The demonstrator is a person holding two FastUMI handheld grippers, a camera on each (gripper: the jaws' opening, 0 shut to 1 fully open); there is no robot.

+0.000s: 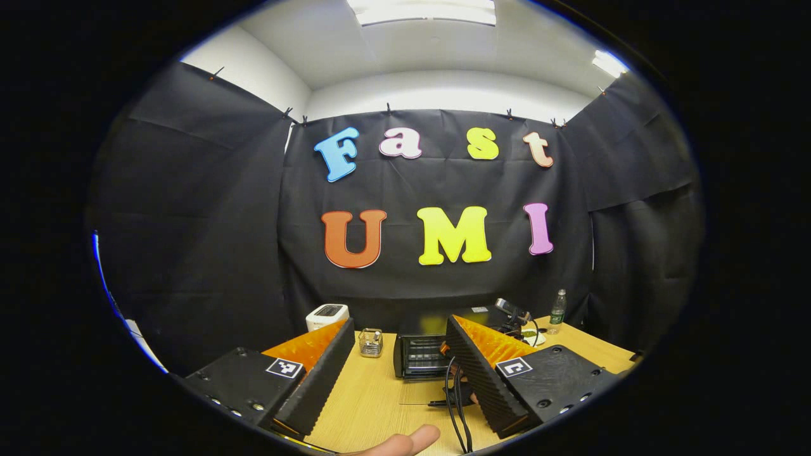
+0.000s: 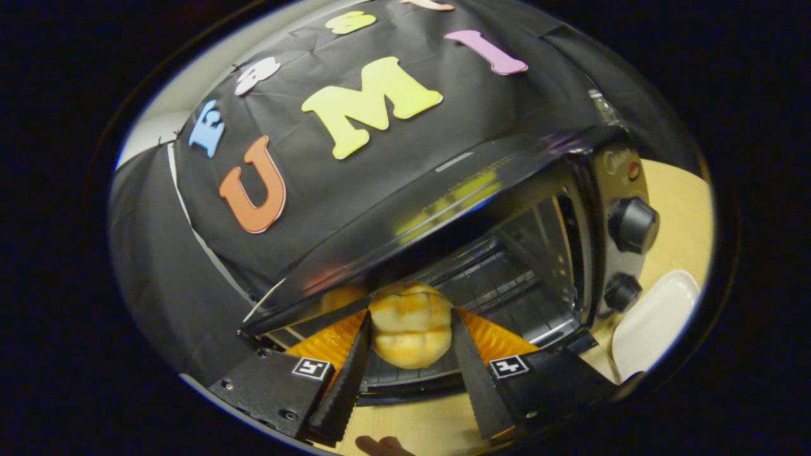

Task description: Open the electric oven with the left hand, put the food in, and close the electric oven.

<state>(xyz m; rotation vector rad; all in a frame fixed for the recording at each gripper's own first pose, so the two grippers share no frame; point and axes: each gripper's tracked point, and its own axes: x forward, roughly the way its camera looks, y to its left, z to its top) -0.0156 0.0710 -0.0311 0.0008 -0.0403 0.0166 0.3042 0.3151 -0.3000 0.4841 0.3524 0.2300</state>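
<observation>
Risk of the pale golden bread bun (image 2: 410,326), grasped in the right tongs (image 2: 408,342) at the open black electric oven's (image 2: 507,253) mouth, snagging its upper lip and slipping free, while the left tongs (image 1: 393,367) hang released above the wooden surface (image 1: 374,405).

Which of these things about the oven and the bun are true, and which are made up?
1. The right gripper holds a bun. True.
2. The oven door is shut. False: it is open, with the wire rack inside in view.
3. The left gripper is clamped on the oven door. False: it is open, holds nothing and is back from the oven.
4. A white toaster stands on the table. True.
5. The oven has two dark knobs. True.
</observation>
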